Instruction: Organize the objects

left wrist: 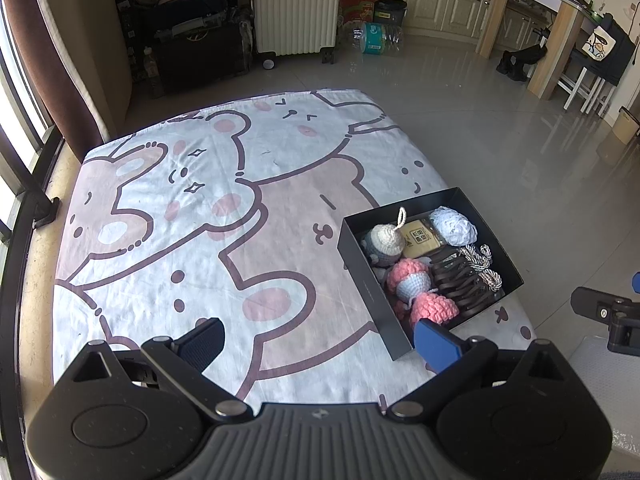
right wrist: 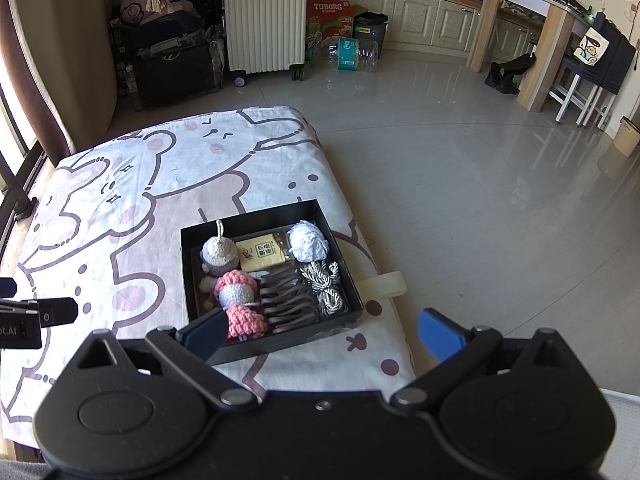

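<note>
A black box (left wrist: 370,280) (right wrist: 192,280) lies at the right edge of a cartoon-print sheet (left wrist: 200,200) (right wrist: 100,220). Inside it are crocheted pink dolls (left wrist: 434,308) (right wrist: 244,320), a grey-and-cream doll (left wrist: 386,242) (right wrist: 218,256), a tan packet (left wrist: 420,236) (right wrist: 262,254), a white crochet ball (left wrist: 454,224) (right wrist: 308,240), dark brown straps (left wrist: 460,280) (right wrist: 286,300) and a striped cord (left wrist: 486,264) (right wrist: 326,284). My left gripper (left wrist: 320,340) hovers open, low over the sheet left of the box. My right gripper (right wrist: 324,334) stands open above the box's near edge. Neither holds anything.
A white suitcase (left wrist: 296,4) (right wrist: 264,20), dark bags (left wrist: 188,32) and a drinks carton (right wrist: 330,16) stand beyond the sheet. Tiled floor (right wrist: 480,200) spreads to the right, with cabinets, a wooden counter and stools (right wrist: 580,92) at the back. A window rail (left wrist: 24,200) runs along the left.
</note>
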A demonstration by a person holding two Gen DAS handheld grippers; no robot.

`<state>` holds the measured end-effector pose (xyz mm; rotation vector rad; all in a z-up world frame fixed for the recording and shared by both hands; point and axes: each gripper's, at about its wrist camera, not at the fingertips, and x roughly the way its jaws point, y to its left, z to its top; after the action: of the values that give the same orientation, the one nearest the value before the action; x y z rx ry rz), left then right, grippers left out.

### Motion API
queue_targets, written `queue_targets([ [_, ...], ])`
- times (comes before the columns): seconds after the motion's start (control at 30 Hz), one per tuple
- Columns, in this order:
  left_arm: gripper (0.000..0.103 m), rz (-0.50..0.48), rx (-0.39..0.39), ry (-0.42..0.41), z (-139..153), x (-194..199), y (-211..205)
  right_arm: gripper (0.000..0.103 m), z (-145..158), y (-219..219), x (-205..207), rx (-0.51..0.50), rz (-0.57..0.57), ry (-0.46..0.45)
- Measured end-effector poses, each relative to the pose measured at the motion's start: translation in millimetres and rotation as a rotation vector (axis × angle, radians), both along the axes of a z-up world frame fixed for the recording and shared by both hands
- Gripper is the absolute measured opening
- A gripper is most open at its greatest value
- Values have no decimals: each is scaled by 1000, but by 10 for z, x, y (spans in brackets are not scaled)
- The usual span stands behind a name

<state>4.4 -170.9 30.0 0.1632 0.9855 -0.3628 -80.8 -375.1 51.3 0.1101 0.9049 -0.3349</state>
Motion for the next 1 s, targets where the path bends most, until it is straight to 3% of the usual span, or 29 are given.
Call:
queue_targets([
  [1.0, 100, -1, 1, 7, -24, 1, 0, 103, 5, 3, 1, 0, -1, 0],
])
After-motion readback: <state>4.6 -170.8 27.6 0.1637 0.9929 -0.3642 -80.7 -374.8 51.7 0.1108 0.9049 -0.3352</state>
